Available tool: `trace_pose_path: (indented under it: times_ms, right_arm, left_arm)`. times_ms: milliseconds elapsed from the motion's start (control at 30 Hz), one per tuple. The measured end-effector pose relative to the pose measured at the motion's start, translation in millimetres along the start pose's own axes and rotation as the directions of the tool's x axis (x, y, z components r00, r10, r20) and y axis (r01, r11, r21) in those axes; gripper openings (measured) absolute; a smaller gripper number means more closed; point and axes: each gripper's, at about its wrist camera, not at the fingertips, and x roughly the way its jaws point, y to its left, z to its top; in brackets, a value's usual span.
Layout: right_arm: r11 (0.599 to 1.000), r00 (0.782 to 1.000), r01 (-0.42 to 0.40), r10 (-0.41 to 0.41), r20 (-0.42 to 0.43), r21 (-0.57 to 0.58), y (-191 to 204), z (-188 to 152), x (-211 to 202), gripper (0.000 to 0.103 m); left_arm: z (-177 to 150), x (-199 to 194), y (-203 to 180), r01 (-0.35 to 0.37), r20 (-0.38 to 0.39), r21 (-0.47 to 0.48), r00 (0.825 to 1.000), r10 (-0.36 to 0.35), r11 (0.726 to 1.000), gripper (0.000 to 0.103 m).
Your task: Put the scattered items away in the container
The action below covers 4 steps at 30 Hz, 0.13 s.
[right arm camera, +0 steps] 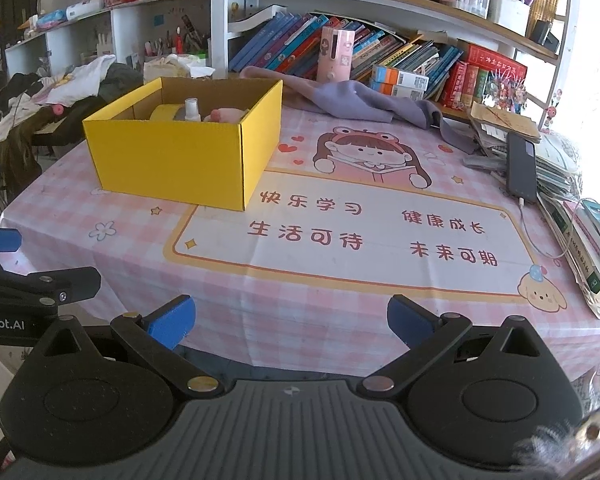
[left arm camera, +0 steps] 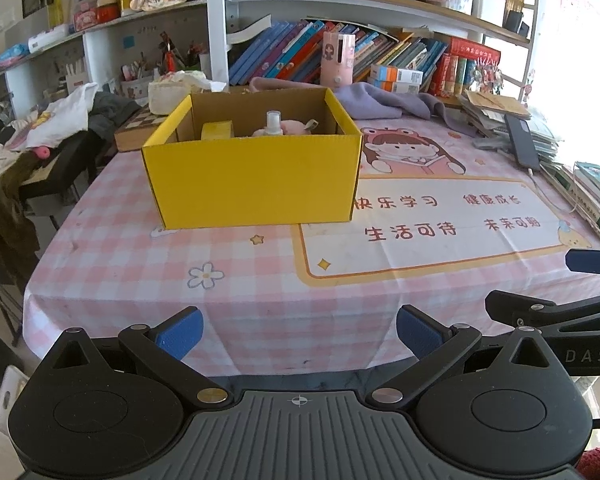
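A yellow cardboard box (left arm camera: 252,178) (right arm camera: 172,164) stands open on the pink checked tablecloth (left arm camera: 140,248) (right arm camera: 340,288). Inside it I see a small white spray bottle (left arm camera: 273,123) (right arm camera: 192,110), a yellow tape roll (left arm camera: 217,130) (right arm camera: 162,113) and a pink soft item (left arm camera: 290,127) (right arm camera: 226,114). My left gripper (left arm camera: 299,332) is open at the table's near edge, well short of the box, with nothing between its blue pads (left arm camera: 180,336). My right gripper (right arm camera: 291,322) is open too, empty, to the right of the left one.
A purple cloth (right arm camera: 364,100) lies behind the box. A black phone (right arm camera: 522,168) with a white cable rests on stacked books and papers (right arm camera: 588,240) at the right edge. Bookshelves (right arm camera: 380,12) rise behind the table. Clothes (left arm camera: 60,120) are piled on a chair to the left.
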Motion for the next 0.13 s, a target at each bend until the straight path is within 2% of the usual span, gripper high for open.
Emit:
trace_pose_path:
  times_ms: [133]
  right_arm:
    - [1.000, 1.000, 0.000, 0.000, -0.003, 0.000, -1.5, -0.9, 1.6, 0.103]
  left_arm:
    - [0.3, 1.1, 0.5, 0.005, -0.003, -0.004, 1.000, -0.005, 1.000, 0.103]
